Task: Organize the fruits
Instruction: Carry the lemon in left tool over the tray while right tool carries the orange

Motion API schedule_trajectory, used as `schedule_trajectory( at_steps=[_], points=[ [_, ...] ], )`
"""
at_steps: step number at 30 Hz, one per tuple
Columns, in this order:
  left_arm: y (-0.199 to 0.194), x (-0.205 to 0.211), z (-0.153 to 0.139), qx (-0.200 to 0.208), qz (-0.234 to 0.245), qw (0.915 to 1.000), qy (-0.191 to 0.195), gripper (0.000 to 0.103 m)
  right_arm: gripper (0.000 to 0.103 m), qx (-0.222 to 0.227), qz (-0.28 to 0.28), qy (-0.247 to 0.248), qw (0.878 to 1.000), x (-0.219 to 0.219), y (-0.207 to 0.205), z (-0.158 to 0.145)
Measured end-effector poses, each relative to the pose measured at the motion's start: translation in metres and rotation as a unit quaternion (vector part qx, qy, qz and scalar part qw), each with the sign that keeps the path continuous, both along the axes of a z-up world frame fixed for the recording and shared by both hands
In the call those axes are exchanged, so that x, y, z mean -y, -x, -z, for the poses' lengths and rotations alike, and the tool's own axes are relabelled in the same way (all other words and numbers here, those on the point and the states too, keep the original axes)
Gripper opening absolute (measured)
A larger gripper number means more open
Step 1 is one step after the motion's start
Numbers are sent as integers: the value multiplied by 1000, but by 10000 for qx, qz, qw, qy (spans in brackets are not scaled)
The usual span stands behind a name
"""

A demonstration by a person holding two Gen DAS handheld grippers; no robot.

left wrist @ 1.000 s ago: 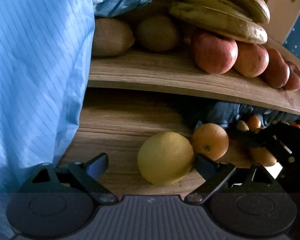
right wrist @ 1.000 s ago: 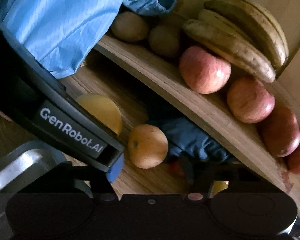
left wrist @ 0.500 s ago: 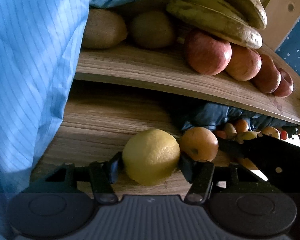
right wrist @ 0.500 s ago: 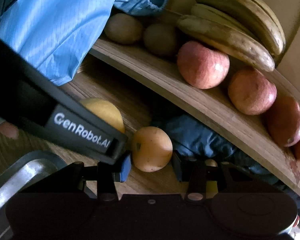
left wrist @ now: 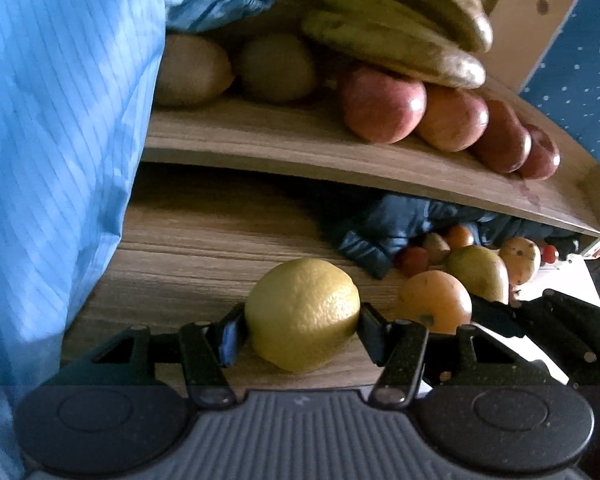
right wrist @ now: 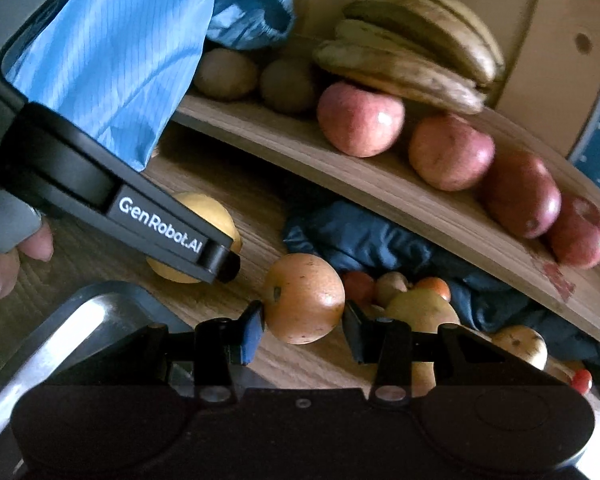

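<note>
- Your left gripper [left wrist: 302,326] is clamped on the lemon [left wrist: 302,314], low over the near wooden surface [left wrist: 204,256].
- Your right gripper [right wrist: 303,326] pinches the orange [right wrist: 305,298], just right of it.
- Lift both straight up; keep clear of the shelf edge [left wrist: 340,164] above.
- Keep the squeeze steady: round fruit probably slips.

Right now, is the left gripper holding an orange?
No, the left gripper is closed on a yellow lemon; the orange sits in the right gripper.
</note>
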State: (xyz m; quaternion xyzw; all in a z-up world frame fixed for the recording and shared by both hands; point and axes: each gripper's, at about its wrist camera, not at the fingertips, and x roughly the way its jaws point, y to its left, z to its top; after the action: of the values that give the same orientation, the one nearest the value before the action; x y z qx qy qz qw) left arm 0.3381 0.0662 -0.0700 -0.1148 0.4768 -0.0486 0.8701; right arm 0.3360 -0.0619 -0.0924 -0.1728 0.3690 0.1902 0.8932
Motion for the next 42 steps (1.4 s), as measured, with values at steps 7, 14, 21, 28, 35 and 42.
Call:
schedule_trajectory(
  at_steps=[7,14,21,28,35,42],
  points=[
    [20,16,-19,174,269,9995,2,63,44,148,164,-168,9996,17,38,-21],
    [36,56,-27,248,677,9974,52,63,44,254,563,-242,9978,50,80,-39],
    [51,103,-25,257,1262,9916,79,63,44,194,1038,-212,9942,88,119,-45],
    [72,141,-19,111,1771,9841,52,63,44,83,1278,-175,9916,118,151,-41],
    [87,160,-14,-77,1969,9804,9,63,44,-116,1389,-198,9900,132,177,-33],
    [101,169,-6,-270,2092,9775,-38,63,44,-280,1337,-238,9903,134,193,-27]
  ],
)
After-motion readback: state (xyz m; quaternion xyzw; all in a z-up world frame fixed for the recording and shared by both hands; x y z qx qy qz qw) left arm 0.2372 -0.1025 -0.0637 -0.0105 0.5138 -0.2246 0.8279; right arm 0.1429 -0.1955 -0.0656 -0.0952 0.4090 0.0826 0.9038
